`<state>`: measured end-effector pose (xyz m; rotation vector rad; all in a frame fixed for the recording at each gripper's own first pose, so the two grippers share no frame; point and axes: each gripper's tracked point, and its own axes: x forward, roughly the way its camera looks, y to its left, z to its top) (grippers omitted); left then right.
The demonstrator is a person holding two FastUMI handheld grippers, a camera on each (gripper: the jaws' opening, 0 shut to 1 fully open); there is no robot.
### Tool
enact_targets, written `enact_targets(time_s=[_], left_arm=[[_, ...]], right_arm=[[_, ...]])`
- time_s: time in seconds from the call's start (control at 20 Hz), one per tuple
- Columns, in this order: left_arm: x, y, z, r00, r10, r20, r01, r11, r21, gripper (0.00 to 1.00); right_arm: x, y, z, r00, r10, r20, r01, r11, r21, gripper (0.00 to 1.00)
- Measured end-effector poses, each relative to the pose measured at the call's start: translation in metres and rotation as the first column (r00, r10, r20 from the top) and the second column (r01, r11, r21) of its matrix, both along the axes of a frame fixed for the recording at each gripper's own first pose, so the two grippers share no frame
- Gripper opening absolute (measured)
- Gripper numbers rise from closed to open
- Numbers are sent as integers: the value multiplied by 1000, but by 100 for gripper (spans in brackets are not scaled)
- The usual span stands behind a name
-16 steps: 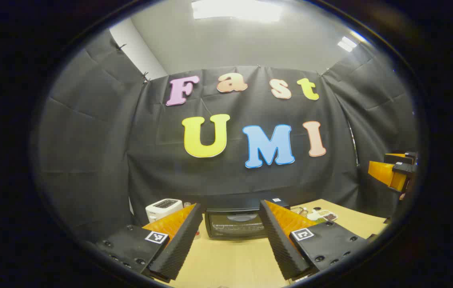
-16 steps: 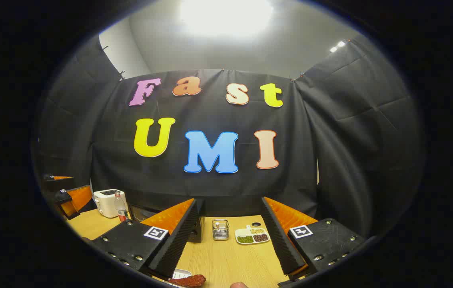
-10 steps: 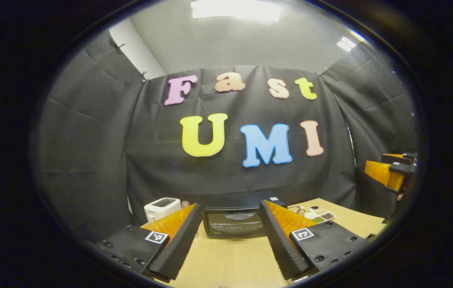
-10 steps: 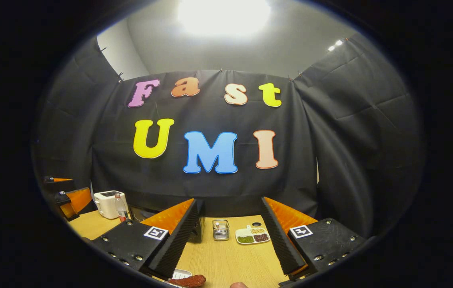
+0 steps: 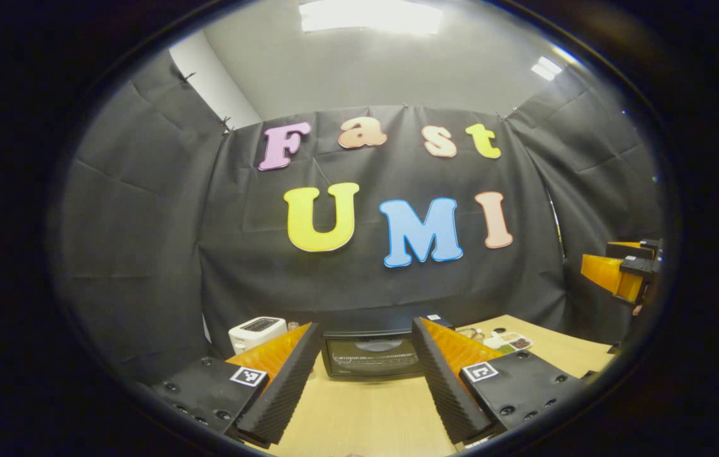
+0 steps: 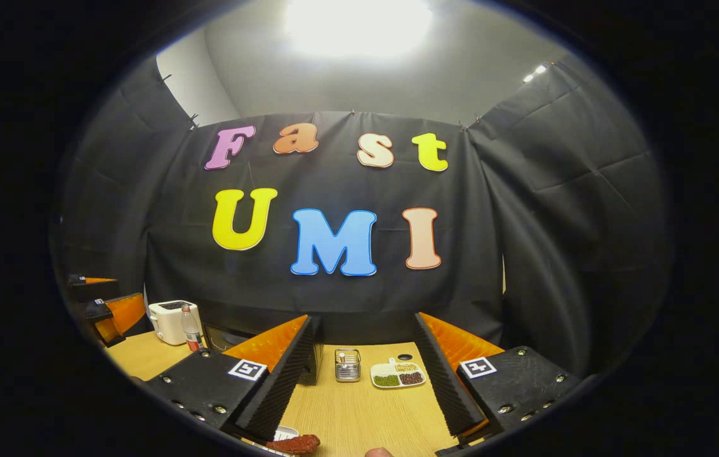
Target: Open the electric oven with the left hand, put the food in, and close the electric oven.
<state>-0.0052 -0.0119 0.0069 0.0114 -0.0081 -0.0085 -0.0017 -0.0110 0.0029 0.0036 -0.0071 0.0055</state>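
Toward the far edge of the pale wooden tabletop, the closed black glass-fronted electric oven lies straight ahead of the left gripper, well apart. Its jaws gape wide, empty. The right gripper, equally open and empty, points off to the oven's right.

The oven is mostly hidden behind the right tool's finger. Food below that tool is cut off by the edge. The divided dish's contents are too small to tell.

Black electric oven – door shut, upright on table, reddish food – near edge
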Motion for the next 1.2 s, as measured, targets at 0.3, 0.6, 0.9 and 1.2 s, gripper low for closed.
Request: enact_targets(time_s=[0.3, 0.6, 0.9, 1.2], left_arm=[[-4, -14, 4, 1000, 4, 4, -4, 1000, 2, 94], [-2, -22, 9, 998, 61, 14, -61, 998, -4, 91], [22, -24, 10, 996, 83, 31, -83, 997, -2, 96], [81, -22, 0, 998, 58, 24, -58, 998, -11, 100]], right_arm=[[-3, -13, -3, 1000, 18, 1, -18, 1000, -2, 95], [-9, -26, -9, 997, 73, 0, -73, 997, 21, 95], [-16, -35, -11, 994, 107, 9, -107, 994, 12, 95], [-1, -37, -17, 998, 70, -9, -69, 997, 20, 95]])
